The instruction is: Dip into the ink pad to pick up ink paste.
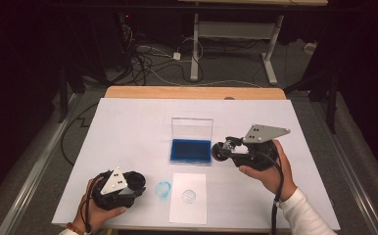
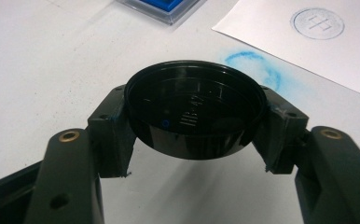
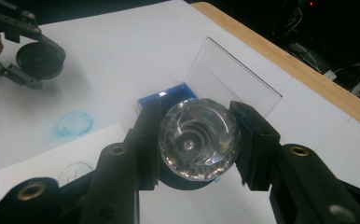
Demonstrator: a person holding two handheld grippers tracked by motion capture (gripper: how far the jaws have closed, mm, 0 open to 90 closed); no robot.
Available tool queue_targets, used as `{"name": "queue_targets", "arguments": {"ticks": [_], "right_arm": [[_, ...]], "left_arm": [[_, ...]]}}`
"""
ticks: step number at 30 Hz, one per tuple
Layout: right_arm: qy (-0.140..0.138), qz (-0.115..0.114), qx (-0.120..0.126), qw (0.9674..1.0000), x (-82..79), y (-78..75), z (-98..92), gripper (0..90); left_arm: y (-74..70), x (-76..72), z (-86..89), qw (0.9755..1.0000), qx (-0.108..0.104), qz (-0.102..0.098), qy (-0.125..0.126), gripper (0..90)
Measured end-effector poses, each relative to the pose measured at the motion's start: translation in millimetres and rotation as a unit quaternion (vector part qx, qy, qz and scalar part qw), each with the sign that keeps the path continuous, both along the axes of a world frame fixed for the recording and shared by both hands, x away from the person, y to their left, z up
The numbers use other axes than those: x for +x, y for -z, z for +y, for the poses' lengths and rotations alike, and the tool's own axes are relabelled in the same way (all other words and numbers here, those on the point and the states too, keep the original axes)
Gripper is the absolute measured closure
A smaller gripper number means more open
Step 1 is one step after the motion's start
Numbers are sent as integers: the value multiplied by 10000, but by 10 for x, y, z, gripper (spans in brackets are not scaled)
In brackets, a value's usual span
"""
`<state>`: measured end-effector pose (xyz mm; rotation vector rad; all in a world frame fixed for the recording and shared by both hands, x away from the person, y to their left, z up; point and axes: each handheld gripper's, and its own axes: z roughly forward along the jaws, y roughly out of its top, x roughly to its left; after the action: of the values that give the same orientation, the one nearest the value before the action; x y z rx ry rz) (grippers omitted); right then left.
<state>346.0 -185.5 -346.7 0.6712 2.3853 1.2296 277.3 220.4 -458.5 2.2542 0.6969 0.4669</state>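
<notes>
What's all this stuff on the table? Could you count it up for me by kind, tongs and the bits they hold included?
Tongs: 2, left and right
Black round cap, in the left tongs: 1
Clear-knobbed stamp, in the right tongs: 1
Blue ink pad case, lid open: 1
Paper sheet bearing one round print: 1
Blue ink ring smudge on the table cover: 1
Total: 7

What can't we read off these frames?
- Stamp face: right gripper view, hidden behind its clear knob and the right tool.
- Stamped mark's design on the paper: high view, too small.
- Black cap's raised text: left gripper view, too dark.
</notes>
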Motion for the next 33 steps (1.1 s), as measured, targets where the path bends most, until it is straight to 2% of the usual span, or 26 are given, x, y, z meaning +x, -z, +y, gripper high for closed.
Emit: {"name": "queue_targets", "arguments": {"ticks": [6,11,18,27,33], "right_arm": [[20,84,-250,9996,147,-45,93,573],[-38,184,-471,9987,241,-21,213,573],[-107,251,-600,9978,338,28,377,573],[-79,335,-655,9973,478,36,491,573],[-89,439,-847,9954,572,43,611,573]], "left_arm": [[-5,-11,7,10000,10,-16,-11,361],[-3,-10,11,10000,2,-5,-21,360],[-17,-4,20,10000,0,-22,-64,360],[-33,-3,33,10000,-35,-43,-77,360],[-35,3,36,10000,-48,-46,-72,360]]}}
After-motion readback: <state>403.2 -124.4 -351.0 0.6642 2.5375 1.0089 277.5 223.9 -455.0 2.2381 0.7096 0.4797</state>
